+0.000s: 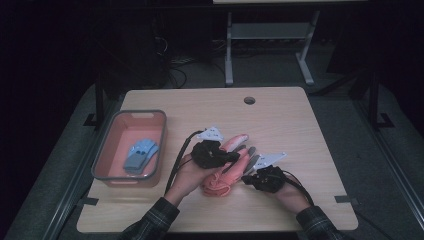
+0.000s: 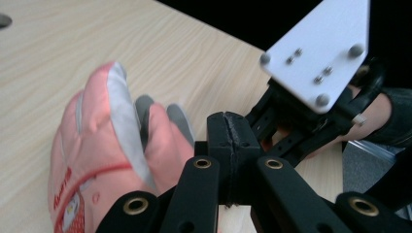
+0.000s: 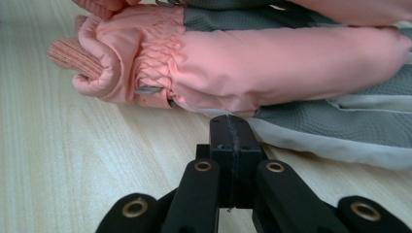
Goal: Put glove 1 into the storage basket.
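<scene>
The pink ski glove (image 1: 227, 167) is lying on the counter (image 1: 300, 130) between your claws. Both the left claw (image 2: 228, 141) and right claw (image 3: 230, 141) are sitting fully together, gripping nothing (so pushing in risks shoving the glove away).
</scene>
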### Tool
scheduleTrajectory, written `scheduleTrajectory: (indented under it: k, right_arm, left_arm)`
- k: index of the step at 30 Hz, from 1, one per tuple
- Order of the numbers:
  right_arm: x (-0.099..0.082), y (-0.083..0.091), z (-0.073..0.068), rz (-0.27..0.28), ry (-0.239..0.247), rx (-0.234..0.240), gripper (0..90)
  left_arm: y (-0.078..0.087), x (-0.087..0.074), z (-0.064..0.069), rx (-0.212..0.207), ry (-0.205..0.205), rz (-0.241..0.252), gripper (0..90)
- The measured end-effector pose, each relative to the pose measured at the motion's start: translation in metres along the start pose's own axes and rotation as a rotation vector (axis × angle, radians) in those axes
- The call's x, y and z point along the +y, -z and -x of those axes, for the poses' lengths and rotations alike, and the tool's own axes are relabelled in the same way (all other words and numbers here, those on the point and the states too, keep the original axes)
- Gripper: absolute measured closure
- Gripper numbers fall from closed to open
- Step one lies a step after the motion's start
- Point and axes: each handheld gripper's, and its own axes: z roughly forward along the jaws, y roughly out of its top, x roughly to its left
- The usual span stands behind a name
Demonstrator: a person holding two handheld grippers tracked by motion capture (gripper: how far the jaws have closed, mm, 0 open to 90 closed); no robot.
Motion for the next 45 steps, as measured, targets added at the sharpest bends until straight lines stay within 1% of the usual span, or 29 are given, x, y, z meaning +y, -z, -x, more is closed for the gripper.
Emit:
scheduleTrajectory:
  k: [3, 4, 6, 7, 9, 12, 15, 16, 17, 18, 21, 23, 24, 26, 27, 29, 30, 31, 32, 34, 35, 36, 37, 38, 40, 41, 42, 43, 45]
  right_arm:
    - [-0.001, 0.001, 0.001, 0.001, 0.005, -0.004, 90.0]
    - [-0.001, 0.001, 0.001, 0.001, 0.004, -0.006, 90.0]
    - [-0.001, 0.002, 0.002, 0.0, 0.008, -0.008, 90.0]
    - [-0.002, 0.002, 0.001, 0.0, 0.004, -0.007, 90.0]
    - [-0.002, 0.002, 0.001, -0.003, 0.0, -0.007, 90.0]
    - [-0.002, 0.003, 0.002, -0.003, -0.001, -0.013, 90.0]
    - [-0.002, 0.003, 0.003, 0.004, -0.005, -0.013, 90.0]
    - [-0.002, 0.003, 0.003, 0.004, -0.005, -0.013, 90.0]
    - [-0.001, 0.002, 0.003, 0.006, 0.002, -0.013, 90.0]
    - [0.0, 0.001, 0.002, 0.007, -0.004, -0.012, 90.0]
    - [0.003, -0.001, 0.0, 0.012, 0.008, -0.008, 90.0]
    - [0.003, -0.002, -0.001, 0.007, 0.005, -0.008, 90.0]
    - [0.003, -0.003, -0.001, 0.006, 0.012, -0.006, 90.0]
    - [0.003, -0.004, -0.001, 0.002, 0.012, -0.006, 90.0]
    - [0.003, -0.004, -0.001, 0.003, 0.01, -0.005, 90.0]
    - [0.003, -0.003, -0.001, 0.003, 0.011, -0.006, 90.0]
    - [0.003, -0.003, -0.001, 0.003, 0.011, -0.007, 90.0]
    - [0.003, -0.003, -0.002, 0.001, 0.004, -0.006, 90.0]
    - [0.002, -0.002, -0.002, -0.001, 0.003, -0.005, 90.0]
    - [0.001, -0.001, -0.001, 0.0, 0.006, -0.008, 90.0]
    - [0.001, 0.002, 0.0, 0.002, 0.009, -0.012, 90.0]
    - [0.001, 0.005, 0.0, 0.006, 0.003, -0.016, 90.0]
    - [0.001, 0.008, 0.001, 0.016, -0.003, -0.02, 90.0]
    - [0.001, 0.014, 0.004, 0.04, -0.014, -0.026, 90.0]
    - [0.006, 0.025, 0.008, 0.081, -0.017, -0.046, 90.0]
    - [0.008, 0.029, 0.009, 0.094, -0.033, -0.045, 90.0]
    - [0.012, 0.032, 0.01, 0.107, -0.037, -0.048, 90.0]
    - [0.014, 0.035, 0.011, 0.12, -0.03, -0.056, 90.0]
    - [0.018, 0.041, 0.014, 0.145, -0.03, -0.057, 90.0]
  left_arm:
    - [0.003, 0.008, 0.0, 0.019, -0.021, 0.01, 89.6]
    - [0.004, 0.011, -0.002, 0.03, -0.033, 0.013, 89.6]
    - [0.009, 0.016, -0.005, 0.055, -0.039, 0.023, 89.6]
    - [0.012, 0.018, -0.007, 0.074, -0.041, 0.02, 89.6]
    - [0.017, 0.019, -0.013, 0.123, -0.034, 0.01, 89.6]
    - [0.022, 0.014, -0.026, 0.174, -0.013, -0.013, 89.7]
    - [0.023, 0.006, -0.038, 0.199, 0.008, -0.043, 89.7]
    - [0.021, 0.003, -0.04, 0.196, 0.017, -0.044, 89.7]
    - [0.019, 0.0, -0.043, 0.187, 0.028, -0.056, 89.7]
    - [0.016, -0.002, -0.043, 0.182, 0.028, -0.063, 89.7]
    - [0.007, -0.006, -0.04, 0.15, 0.006, -0.085, 89.7]
    - [0.003, -0.007, -0.036, 0.13, 0.008, -0.086, 89.7]
    - [0.0, -0.008, -0.034, 0.124, -0.006, -0.097, 89.7]
    - [-0.006, -0.01, -0.029, 0.108, -0.012, -0.116, 89.8]
    - [-0.008, -0.01, -0.028, 0.108, -0.013, -0.122, 89.8]
    - [-0.014, -0.013, -0.024, 0.098, -0.024, -0.141, 89.8]
    - [-0.017, -0.014, -0.023, 0.09, -0.023, -0.149, 89.8]
    - [-0.02, -0.016, -0.022, 0.091, -0.027, -0.157, 89.8]
    - [-0.022, -0.017, -0.022, 0.09, -0.038, -0.17, 89.8]
    - [-0.026, -0.02, -0.02, 0.086, -0.031, -0.177, 89.9]
    - [-0.026, -0.02, -0.02, 0.087, -0.034, -0.181, 89.9]
    - [-0.025, -0.02, -0.021, 0.087, -0.052, -0.192, 89.9]
    - [-0.025, -0.021, -0.019, 0.086, -0.037, -0.182, 89.9]
    - [-0.025, -0.021, -0.018, 0.081, -0.036, -0.179, 89.9]
    - [-0.024, -0.02, -0.018, 0.078, -0.035, -0.172, 89.8]
    - [-0.023, -0.018, -0.018, 0.072, -0.035, -0.167, 89.8]
    - [-0.022, -0.018, -0.019, 0.068, -0.031, -0.16, 89.8]
    - [-0.02, -0.016, -0.019, 0.07, -0.036, -0.157, 89.7]
    - [-0.016, -0.014, -0.02, 0.079, -0.036, -0.143, 89.7]
